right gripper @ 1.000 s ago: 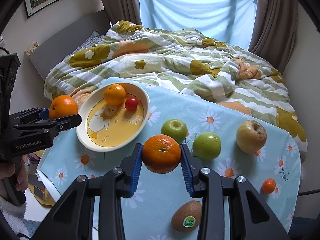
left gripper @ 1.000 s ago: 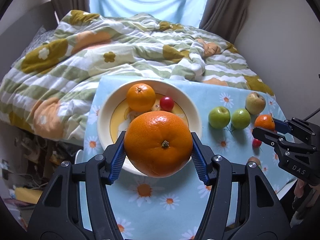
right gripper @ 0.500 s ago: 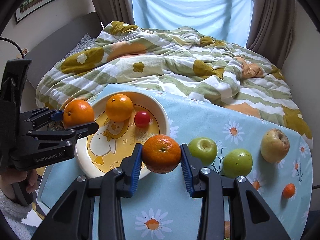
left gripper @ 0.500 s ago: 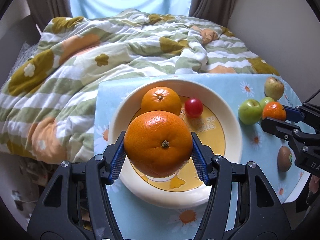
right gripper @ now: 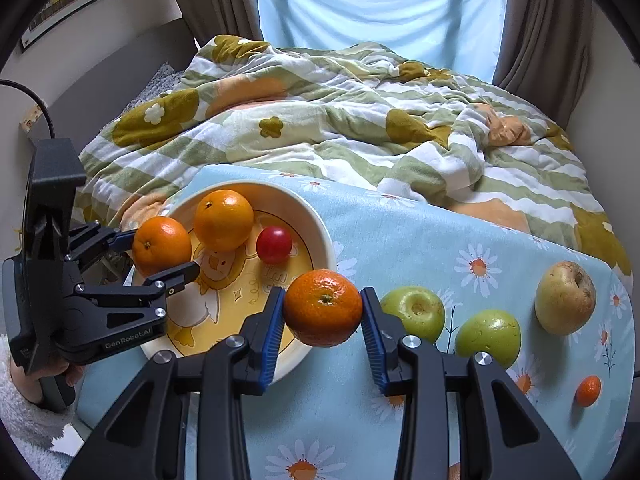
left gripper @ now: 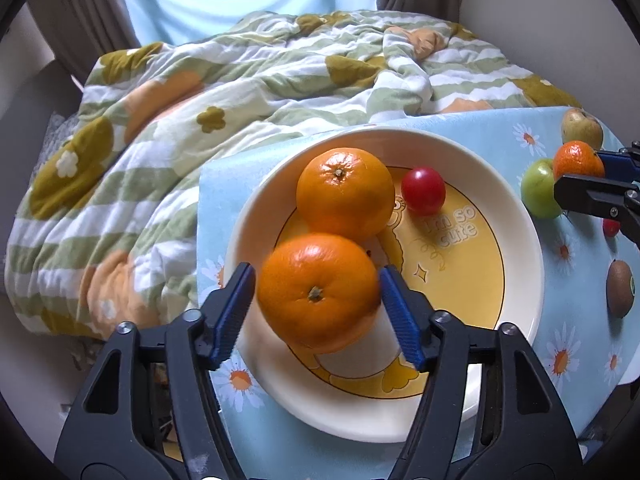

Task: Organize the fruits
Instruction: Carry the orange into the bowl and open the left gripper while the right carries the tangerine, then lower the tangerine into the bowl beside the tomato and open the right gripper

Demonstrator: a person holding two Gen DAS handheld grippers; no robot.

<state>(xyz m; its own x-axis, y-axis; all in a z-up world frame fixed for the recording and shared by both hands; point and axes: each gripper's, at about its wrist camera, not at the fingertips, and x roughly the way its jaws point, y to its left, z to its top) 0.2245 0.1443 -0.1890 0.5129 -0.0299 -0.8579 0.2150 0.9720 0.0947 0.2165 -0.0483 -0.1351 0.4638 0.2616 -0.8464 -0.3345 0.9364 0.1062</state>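
Two oranges point(left gripper: 345, 194) and a tomato point(left gripper: 423, 190) crowd the bowl's point(left gripper: 520, 216) left half.

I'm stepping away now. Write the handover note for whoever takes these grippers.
Left gripper: jaws opening, large orange between them over the bowl, pads just off it.
Right gripper: shut on a mandarin, near the bowl's rim.
In the bowl: another orange and a red fruit.
On the tablecloth: two green apples, a pear, a small mandarin, a kiwi.
Left: bowl the held mandarin, then the rest.
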